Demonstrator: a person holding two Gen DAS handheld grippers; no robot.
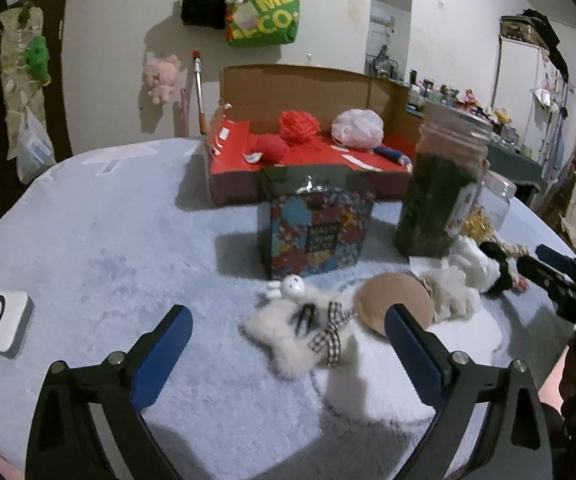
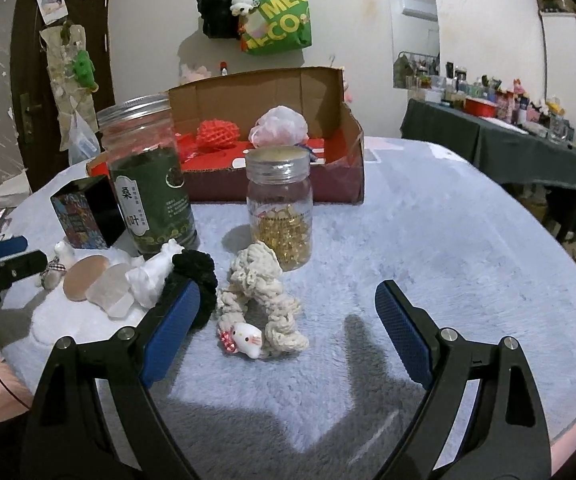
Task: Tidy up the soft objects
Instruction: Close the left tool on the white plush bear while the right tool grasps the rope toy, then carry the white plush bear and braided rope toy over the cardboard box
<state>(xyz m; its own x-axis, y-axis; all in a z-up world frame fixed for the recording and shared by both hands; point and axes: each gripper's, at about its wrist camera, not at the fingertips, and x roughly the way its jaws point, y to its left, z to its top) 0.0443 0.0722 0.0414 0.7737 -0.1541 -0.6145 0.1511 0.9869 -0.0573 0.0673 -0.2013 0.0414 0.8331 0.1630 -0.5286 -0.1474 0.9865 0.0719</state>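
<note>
Pale blue fleece covers the table [image 2: 427,240]. Beyond the right hand-held gripper [image 2: 288,304], jaws spread and empty, a cream braided scrunchie [image 2: 260,300] lies before a jar of gold beads [image 2: 280,208]. Farther back, a cardboard box [image 2: 272,152] holds red and pink mesh puffs. Left hand-held gripper [image 1: 288,328] gapes over a white fluffy toy [image 1: 299,332].

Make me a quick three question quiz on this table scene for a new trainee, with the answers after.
1. True or false: the cardboard box already holds soft items.
2. Which jar sits behind the cream scrunchie: A, the gold-bead jar, or B, the green-label jar?
3. What lies between the left gripper fingers?

Key: 1 true. 2 A. 3 The white fluffy clip with a checked bow, not gripped.
</note>
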